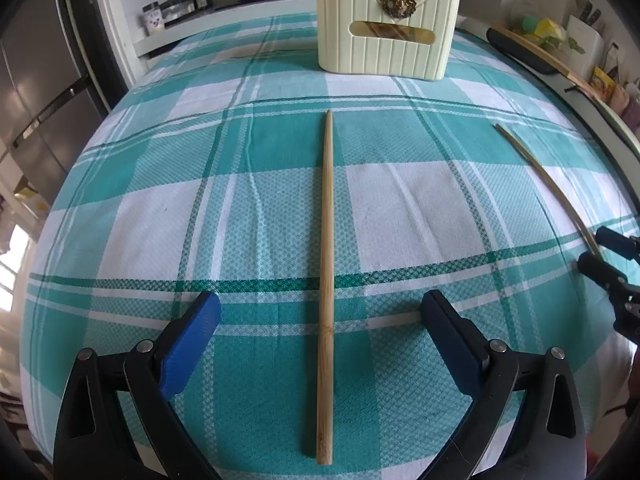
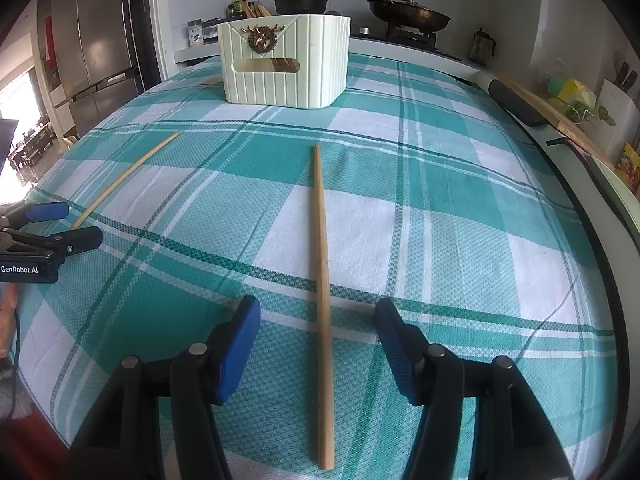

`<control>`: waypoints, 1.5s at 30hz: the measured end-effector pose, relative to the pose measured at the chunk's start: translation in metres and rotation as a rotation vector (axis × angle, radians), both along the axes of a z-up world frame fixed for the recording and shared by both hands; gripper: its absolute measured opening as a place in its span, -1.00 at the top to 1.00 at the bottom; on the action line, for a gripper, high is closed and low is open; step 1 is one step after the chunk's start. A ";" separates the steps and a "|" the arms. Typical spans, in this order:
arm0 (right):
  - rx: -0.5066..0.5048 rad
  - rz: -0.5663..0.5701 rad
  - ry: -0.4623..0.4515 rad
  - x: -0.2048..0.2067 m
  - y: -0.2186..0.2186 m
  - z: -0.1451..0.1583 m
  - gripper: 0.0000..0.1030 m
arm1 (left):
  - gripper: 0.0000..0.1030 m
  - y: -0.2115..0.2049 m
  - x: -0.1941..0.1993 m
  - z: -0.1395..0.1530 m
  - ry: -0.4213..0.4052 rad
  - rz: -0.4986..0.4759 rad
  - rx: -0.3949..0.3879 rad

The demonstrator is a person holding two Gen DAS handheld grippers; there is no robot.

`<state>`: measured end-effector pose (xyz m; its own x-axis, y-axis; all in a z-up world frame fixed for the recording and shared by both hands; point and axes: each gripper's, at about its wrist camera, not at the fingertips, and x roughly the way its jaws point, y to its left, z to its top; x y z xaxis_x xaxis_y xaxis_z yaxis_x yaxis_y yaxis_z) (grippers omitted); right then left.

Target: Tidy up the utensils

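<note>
Readable text: the white lettering "GenRobot.AI" on the black body of the left gripper (image 2: 60, 226), seen side-on at the left edge of the right wrist view. The packets and bottles at the margins carry labels too small to read.

Left gripper (image 1: 320, 312): blue-padded fingers (image 1: 192, 340) spread wide, holding nothing. A bamboo chopstick (image 1: 326, 280) lies flat on the teal-and-white checked cloth (image 1: 160, 216) midway between the fingers, touching neither, its thin tip pointing away toward the cream ribbed holder (image 1: 386, 32) standing straight ahead at the far end of the cloth.

Right gripper (image 2: 318, 320): fingers (image 2: 236, 348) likewise spread wide and empty, straddling a second chopstick (image 2: 322, 300) without contact; the holder (image 2: 284, 64) stands ahead and slightly left of it. In the left wrist view this gripper (image 1: 600, 250) is cut off by the right frame edge, with the second chopstick (image 1: 548, 184) running forward from between its tips.

Partly hidden: more chopsticks show only through the holder's slot and above its rim. The brass emblem (image 2: 262, 38) on its front is too small to identify. The cookware behind the holder is cropped by the frame top in the left view
</note>
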<state>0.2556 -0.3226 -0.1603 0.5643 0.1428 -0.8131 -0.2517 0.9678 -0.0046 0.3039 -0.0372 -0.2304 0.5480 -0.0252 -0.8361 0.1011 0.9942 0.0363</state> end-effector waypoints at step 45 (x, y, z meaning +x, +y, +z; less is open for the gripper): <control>0.051 0.087 0.225 0.155 0.029 0.007 0.88 | 0.90 0.004 0.123 0.021 0.141 -0.155 -0.092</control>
